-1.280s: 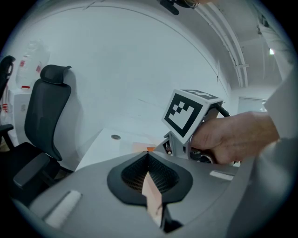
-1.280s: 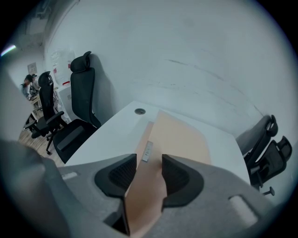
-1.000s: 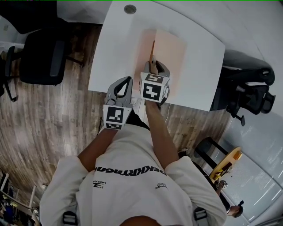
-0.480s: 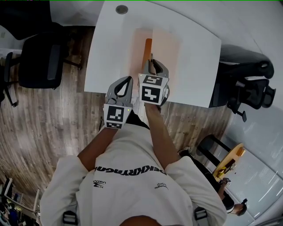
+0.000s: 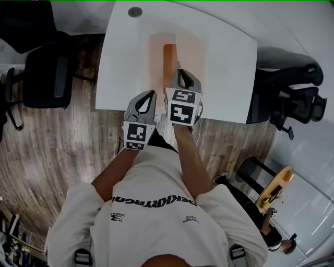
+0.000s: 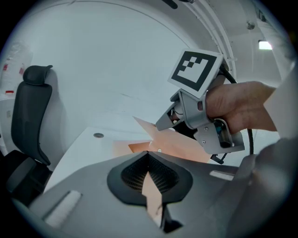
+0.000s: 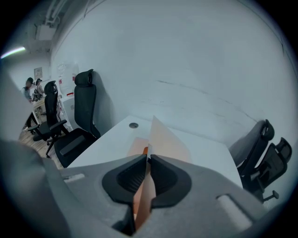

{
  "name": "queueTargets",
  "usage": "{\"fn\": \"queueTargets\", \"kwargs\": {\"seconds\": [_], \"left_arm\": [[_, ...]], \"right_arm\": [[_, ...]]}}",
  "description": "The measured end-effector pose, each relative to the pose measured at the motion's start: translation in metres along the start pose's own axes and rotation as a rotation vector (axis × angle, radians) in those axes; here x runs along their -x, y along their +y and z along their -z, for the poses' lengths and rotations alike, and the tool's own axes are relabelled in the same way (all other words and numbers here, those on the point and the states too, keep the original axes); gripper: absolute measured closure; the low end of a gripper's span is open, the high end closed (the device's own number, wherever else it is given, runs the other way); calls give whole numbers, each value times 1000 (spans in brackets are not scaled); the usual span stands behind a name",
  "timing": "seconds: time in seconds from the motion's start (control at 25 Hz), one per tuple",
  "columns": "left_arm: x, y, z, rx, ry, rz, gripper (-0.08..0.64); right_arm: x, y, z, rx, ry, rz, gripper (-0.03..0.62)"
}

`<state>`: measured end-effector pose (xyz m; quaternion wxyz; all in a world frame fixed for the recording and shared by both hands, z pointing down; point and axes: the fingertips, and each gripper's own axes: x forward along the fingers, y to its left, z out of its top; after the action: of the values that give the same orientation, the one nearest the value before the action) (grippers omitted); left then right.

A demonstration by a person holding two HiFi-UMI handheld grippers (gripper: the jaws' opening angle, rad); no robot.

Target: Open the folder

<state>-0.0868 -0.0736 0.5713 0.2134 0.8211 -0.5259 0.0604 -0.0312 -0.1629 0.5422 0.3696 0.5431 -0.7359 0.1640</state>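
A pale peach folder lies on the white table. Its upper cover stands raised to the right, and an orange strip shows inside. My right gripper is shut on the near edge of that cover; its jaws have just been closing with the sheet between them. My left gripper sits at the table's front edge, left of the right one. Its jaws are shut with a thin peach sheet of the folder between the pads. The right gripper shows there too.
A round cable hole marks the table's far left corner. A black office chair stands left of the table, and two more stand to the right. Wooden floor lies in front of the table.
The right gripper has risen with the cover in its jaws. The folder has opened wider, and the orange strip inside has come into sight. The left gripper shifted slightly.
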Motion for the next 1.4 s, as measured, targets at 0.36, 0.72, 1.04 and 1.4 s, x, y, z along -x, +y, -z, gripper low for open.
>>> {"fn": "queueTargets", "kwargs": {"seconds": [0.36,0.72,1.04,1.4], "left_arm": [[-15,-22,16,13,30,29,575],[-30,-37,34,-20,81,33,575],[-43,-46,50,-41,130,42,575],[-59,-57,63,-75,175,61,575]], "right_arm": [[13,-27,-2,-117,-43,-52,568],[24,-44,-4,-194,-68,-109,568],[29,-55,-4,-214,-84,-134,566],[37,-71,-4,-228,-106,-143,568]]}}
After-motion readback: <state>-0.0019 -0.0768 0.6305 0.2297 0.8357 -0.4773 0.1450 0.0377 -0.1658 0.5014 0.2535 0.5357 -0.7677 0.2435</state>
